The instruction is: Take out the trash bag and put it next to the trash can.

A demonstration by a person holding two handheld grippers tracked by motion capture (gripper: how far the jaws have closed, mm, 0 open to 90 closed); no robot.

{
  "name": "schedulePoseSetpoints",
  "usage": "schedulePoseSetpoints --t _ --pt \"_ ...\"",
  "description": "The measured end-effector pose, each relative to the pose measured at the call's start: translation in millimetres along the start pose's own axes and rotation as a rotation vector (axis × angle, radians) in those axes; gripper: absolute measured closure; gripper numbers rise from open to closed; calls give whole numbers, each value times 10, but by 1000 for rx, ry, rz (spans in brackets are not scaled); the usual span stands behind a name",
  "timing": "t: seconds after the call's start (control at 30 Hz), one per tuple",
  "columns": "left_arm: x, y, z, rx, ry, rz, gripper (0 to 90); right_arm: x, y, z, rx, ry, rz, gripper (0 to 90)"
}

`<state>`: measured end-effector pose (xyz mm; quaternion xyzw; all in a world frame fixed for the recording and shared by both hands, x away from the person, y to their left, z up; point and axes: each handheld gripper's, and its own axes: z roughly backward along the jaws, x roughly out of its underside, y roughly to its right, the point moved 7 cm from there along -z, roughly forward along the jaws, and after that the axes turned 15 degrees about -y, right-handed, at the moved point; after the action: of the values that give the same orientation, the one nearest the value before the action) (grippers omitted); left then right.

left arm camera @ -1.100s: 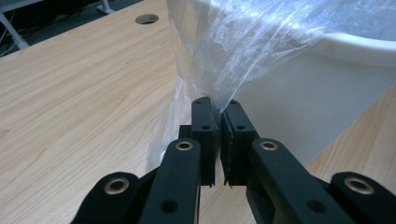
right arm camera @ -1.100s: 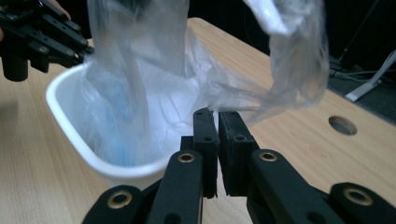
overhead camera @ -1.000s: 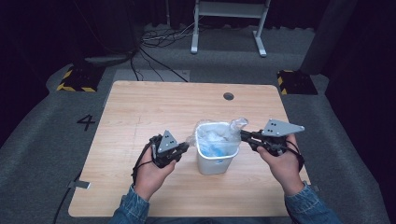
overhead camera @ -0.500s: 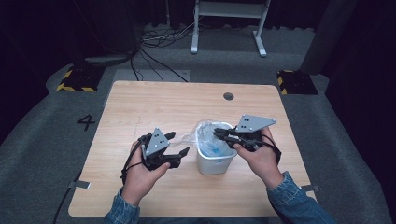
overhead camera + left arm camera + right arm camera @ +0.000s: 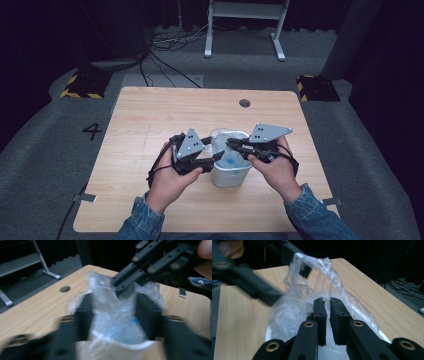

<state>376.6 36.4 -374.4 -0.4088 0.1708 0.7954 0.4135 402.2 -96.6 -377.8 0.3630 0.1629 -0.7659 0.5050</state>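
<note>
- Blurring smears the left gripper [image 5: 113, 315] in its own view; its jaws, which have just been closing, stand apart astride the crumpled clear plastic bag [image 5: 110, 307], pads not visibly pressing.
- Hiding most of the small white bin [image 5: 230, 175] near the wooden table's [image 5: 150, 115] front edge, the bag bulges from its rim, translucent with blue showing inside.
- Pinching a fold of that bag, the right gripper [image 5: 329, 307] is nearly closed.
</note>
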Motion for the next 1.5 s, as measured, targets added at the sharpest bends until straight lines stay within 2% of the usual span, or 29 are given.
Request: schedulePoseSetpoints --t 0.07,0.13,0.23,0.33,0.4,0.43,0.47,0.53,0.6,0.7,0.87,0.93,1.03,1.1,1.17,1.3,1.43,1.5 --pt "-18 -47 8 -47 5 -8 810 3 -1 3 -2 0 5 814" --pt "-43 -67 48 -75 25 -6 882 9 7 15 -2 4 7 783" --pt "-61 -107 147 -112 58 8 892 24 41 56 12 16 6 694" --pt "-37 -170 261 -149 97 27 892 40 68 99 18 20 16 534" --pt "-18 -183 294 -157 107 40 892 59 83 139 26 18 18 428" --pt "30 -204 328 -159 112 59 892 71 86 152 23 8 19 376" --pt "60 -220 332 -162 104 63 892 82 82 159 11 -4 20 329" --pt "123 -253 328 -165 95 78 891 94 42 141 -52 -27 24 258" --pt "173 -281 331 -163 96 94 891 98 21 92 -93 -39 2 231" --pt "220 -289 333 -161 87 97 890 101 15 -47 -78 -96 3 185" --pt "247 -300 350 -163 84 99 889 55 -68 -308 -109 -209 25 182" --pt "240 -284 352 -164 84 91 887 39 -82 -390 -130 -255 18 201" --pt "240 -257 351 -163 77 81 886 36 -31 -464 -90 -308 3 220" --pt "252 -264 350 -162 77 84 886 55 -15 -505 -86 -337 -20 234" --pt "282 -284 354 -162 72 90 885 70 -18 -528 -105 -360 -59 260" --pt "356 -288 371 -151 78 112 885 72 -48 -528 -150 -390 -79 462" --pt "436 -307 383 -139 82 138 871 83 -44 -524 -149 -401 -90 729" --pt "463 -321 390 -135 90 148 847 88 -38 -517 -149 -392 -98 831"
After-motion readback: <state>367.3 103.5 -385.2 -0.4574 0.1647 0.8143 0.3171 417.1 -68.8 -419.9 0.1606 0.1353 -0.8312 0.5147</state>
